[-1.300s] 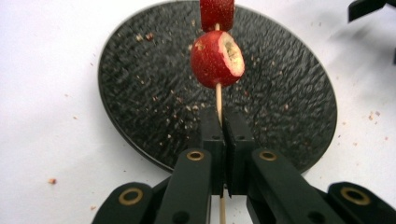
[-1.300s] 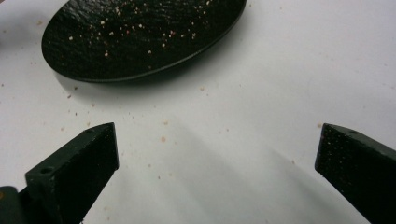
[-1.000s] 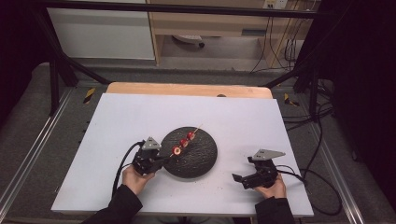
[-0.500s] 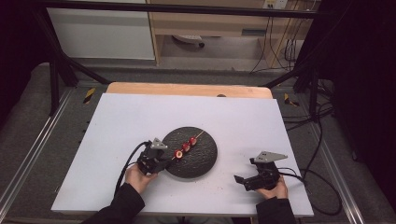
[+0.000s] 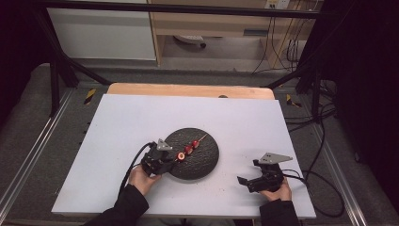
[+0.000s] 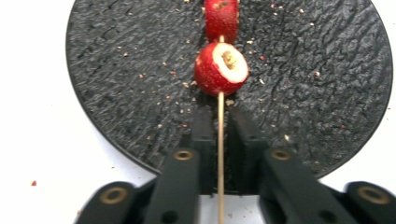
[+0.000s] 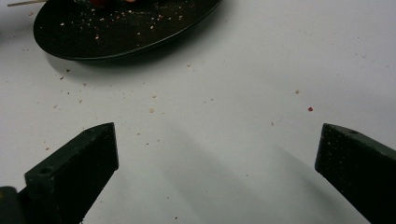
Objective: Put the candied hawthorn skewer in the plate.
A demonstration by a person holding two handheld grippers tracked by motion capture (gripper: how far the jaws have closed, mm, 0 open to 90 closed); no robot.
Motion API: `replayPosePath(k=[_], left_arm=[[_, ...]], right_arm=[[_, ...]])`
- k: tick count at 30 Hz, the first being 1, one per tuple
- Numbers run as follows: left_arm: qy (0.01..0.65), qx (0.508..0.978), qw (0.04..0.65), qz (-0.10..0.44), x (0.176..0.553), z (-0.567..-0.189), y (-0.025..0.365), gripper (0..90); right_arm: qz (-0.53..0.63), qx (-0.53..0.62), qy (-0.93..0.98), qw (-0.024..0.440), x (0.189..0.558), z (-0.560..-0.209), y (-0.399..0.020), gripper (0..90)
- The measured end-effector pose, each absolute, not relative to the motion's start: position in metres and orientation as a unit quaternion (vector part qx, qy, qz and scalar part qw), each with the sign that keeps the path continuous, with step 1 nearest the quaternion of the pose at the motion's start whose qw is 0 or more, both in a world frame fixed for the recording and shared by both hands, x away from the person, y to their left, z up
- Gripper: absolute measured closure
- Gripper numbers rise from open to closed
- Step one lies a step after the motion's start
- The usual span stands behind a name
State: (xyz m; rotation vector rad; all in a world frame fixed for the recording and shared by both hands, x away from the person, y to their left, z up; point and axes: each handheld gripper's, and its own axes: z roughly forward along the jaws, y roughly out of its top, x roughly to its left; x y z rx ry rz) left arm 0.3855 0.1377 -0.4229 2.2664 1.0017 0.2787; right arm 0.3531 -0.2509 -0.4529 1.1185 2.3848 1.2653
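Note:
A wooden skewer point(image 5: 189, 149) threaded with red fruit pieces lies across a round black plate point(image 5: 207, 159). In the left gripper view the cut fruit piece point(image 6: 220, 69) sits just ahead of my jaws, and another piece point(image 6: 221, 17) lies beyond it. My left gripper point(image 5: 172, 159) point(image 6: 219, 114) is at the plate's near-left rim. Its jaws have just been opening, and the bare stick point(image 6: 219, 154) runs between them with a thin gap on each side. My right gripper point(image 5: 243, 181) point(image 7: 215, 140) rests on the table right of the plate, open wide with nothing between its jaws.
The plate point(image 7: 116, 32) sits mid-table on a white board point(image 5: 141, 117), with crumbs scattered around it. A wooden strip point(image 5: 188, 89) borders the far edge. Cables point(image 5: 324, 188) trail off the right side.
The left gripper carried the skewer a little right and set it lower on the plate, then its jaws parted slightly around the stick. The right gripper stayed put.

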Motion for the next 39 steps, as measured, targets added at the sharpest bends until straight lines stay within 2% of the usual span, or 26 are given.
replayPosePath(k=[11,18,27,39], left_arm=[[0.368,0.850,0.362,0.102,0.379,-0.413,0.159,35.1],[0.368,0.850,0.360,0.113,0.373,-0.412,0.181,17.0],[0.382,0.835,0.379,0.121,0.362,-0.420,0.222,11.9],[0.399,0.812,0.406,0.124,0.345,-0.440,0.268,10.8]], right_arm=[[0.433,0.385,0.808,0.110,0.354,-0.453,-0.252,0.3],[0.435,0.389,0.804,0.113,0.353,-0.451,-0.253,0.3],[0.436,0.394,0.800,0.116,0.353,-0.452,-0.255,0.3],[0.430,0.397,0.803,0.115,0.353,-0.453,-0.255,0.3]])
